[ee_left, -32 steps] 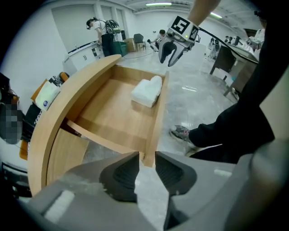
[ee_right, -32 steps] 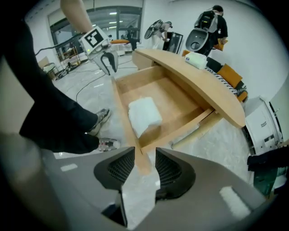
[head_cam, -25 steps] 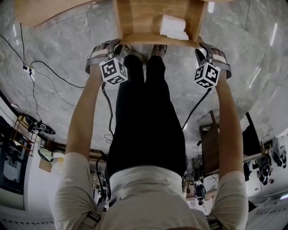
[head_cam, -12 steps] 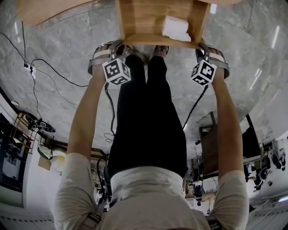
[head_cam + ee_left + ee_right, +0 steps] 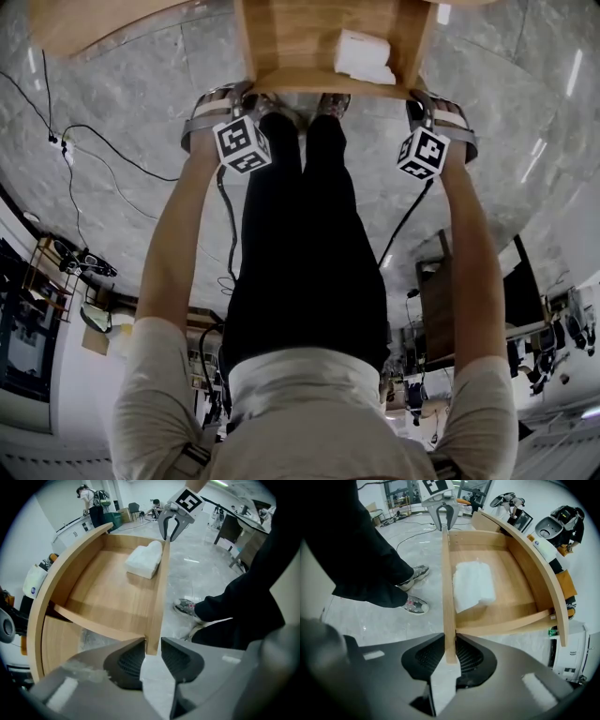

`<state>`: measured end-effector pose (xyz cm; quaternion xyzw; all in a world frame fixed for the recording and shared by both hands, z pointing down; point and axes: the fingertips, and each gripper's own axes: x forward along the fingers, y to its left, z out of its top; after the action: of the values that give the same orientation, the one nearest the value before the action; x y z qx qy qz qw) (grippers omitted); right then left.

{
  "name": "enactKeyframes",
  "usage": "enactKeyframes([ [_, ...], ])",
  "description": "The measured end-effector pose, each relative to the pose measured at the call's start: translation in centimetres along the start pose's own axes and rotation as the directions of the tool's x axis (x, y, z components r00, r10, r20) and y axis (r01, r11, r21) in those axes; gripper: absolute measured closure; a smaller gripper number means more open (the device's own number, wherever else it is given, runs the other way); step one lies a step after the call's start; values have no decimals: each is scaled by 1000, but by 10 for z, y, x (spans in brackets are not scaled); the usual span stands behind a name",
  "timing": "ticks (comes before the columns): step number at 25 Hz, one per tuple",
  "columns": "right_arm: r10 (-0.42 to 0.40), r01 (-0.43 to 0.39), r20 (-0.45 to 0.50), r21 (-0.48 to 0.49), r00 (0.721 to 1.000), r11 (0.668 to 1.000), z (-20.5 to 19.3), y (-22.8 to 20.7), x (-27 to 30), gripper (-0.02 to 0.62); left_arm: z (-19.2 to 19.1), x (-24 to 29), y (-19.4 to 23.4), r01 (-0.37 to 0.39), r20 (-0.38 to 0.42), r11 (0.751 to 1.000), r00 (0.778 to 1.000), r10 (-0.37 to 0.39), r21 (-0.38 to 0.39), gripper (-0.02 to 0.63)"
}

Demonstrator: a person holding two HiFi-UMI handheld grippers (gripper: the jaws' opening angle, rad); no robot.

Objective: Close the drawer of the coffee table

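On the floor (image 5: pixel 141 84) at left lay a cable (image 5: pixel 150 175). The left gripper (image 5: pixel 151 649) held its fingers apart astride the front panel (image 5: pixel 159 592) of the pulled-out drawer (image 5: pixel 309 37), a white pad (image 5: pixel 364 58) inside. The person's shoe (image 5: pixel 333 101) stood just before it. The right gripper (image 5: pixel 450 654) fingers were closing onto the panel's other end.

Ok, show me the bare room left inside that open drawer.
Bare wood fills the drawer floor between the white bundle and the drawer's left side wall, and a strip runs between the bundle and the back wall. Crowded: the right end against the front panel, where the bundle lies.
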<state>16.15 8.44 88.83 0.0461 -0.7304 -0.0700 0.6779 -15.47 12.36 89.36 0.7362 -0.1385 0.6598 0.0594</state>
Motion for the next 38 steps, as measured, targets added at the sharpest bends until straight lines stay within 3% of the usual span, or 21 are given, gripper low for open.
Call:
enactKeyframes([
  [6, -4, 4, -3, -20, 1000, 1000, 1, 0, 2, 518, -1, 5, 4, -18, -16, 999, 1000, 19, 33, 497],
  [19, 29, -29, 6, -21, 1000, 999, 4, -2, -14, 523, 0, -10, 9, 5, -6, 1000, 1000, -5, 7, 500],
  [32, 49, -48, 26, -42, 998, 998, 4, -18, -53, 523, 6, -45, 16, 78, -22, 997, 997, -77, 18, 505],
  [38, 75, -73, 33, -51, 997, 996, 5, -17, -61, 523, 8, -58, 13, 93, -30, 996, 995, -94, -17, 505],
])
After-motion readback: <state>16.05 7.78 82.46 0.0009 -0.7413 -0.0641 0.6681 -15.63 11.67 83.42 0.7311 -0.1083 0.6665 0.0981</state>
